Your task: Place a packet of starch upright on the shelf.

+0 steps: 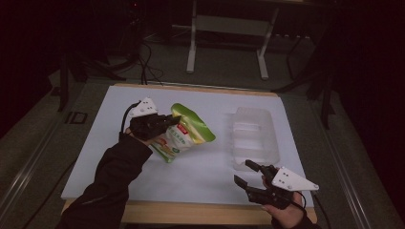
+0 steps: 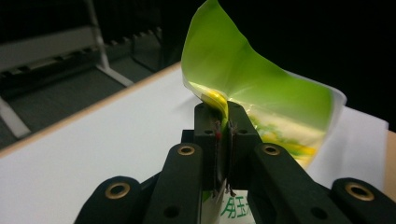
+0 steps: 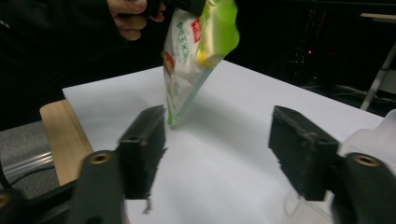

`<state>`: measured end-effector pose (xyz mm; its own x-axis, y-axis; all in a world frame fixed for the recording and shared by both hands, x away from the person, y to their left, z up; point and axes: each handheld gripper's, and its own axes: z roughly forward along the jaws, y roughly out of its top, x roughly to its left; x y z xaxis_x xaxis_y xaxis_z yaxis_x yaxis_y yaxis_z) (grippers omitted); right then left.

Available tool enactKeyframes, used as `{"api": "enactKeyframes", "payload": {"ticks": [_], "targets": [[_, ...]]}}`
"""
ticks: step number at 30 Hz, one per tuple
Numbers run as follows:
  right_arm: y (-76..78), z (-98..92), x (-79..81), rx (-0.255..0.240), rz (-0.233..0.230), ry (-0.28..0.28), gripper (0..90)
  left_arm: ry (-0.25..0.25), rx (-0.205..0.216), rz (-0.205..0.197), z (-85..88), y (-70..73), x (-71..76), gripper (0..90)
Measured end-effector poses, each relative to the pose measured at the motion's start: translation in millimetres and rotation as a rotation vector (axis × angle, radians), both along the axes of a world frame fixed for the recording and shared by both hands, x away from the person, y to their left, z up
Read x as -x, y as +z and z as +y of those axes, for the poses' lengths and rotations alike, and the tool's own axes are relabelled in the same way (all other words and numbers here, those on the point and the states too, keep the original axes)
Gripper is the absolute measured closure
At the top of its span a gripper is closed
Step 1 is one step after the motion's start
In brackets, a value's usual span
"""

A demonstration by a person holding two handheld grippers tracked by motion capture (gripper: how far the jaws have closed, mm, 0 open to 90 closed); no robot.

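Note:
A green, white and yellow snack bag (image 1: 184, 132) hangs above the white table top (image 1: 119, 157), left of centre. My left gripper (image 1: 173, 120) is shut on the bag's upper edge; in the left gripper view the green foil (image 2: 243, 74) is pinched between the two jaws and fans out above them. My right gripper (image 1: 246, 173) stands open near the table's front right, nothing between its jaws. From the right gripper view the bag (image 3: 196, 51) dangles ahead, its lower corner close to the table, with the other hand (image 3: 133, 16) above it.
A clear plastic tray (image 1: 253, 136) lies on the table's right half, just beyond my right gripper, and its edge (image 3: 373, 135) shows at the right of the right gripper view. A wooden strip (image 1: 191, 212) borders the table front. White stand legs (image 1: 191, 47) rise behind the table.

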<state>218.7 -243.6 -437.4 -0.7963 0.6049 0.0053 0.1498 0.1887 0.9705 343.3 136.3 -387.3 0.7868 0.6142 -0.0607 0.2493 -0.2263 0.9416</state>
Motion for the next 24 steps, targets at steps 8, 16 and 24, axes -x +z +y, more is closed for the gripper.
{"api": "enactKeyframes", "payload": {"ticks": [8,16,24], "targets": [[16.2,1.6,-12.9,-0.028,0.023,-0.039,31.3,-0.032,0.112,-0.005,-20.5,-2.6,6.6,86.2],[25.7,12.3,-32.3,-0.066,-0.018,-0.060,27.1,-0.021,0.274,-0.061,-35.7,1.8,16.2,86.3],[26.1,28.0,-48.9,-0.068,0.019,-0.043,29.6,-0.017,0.315,-0.059,-42.6,-2.5,20.3,86.3]]}}
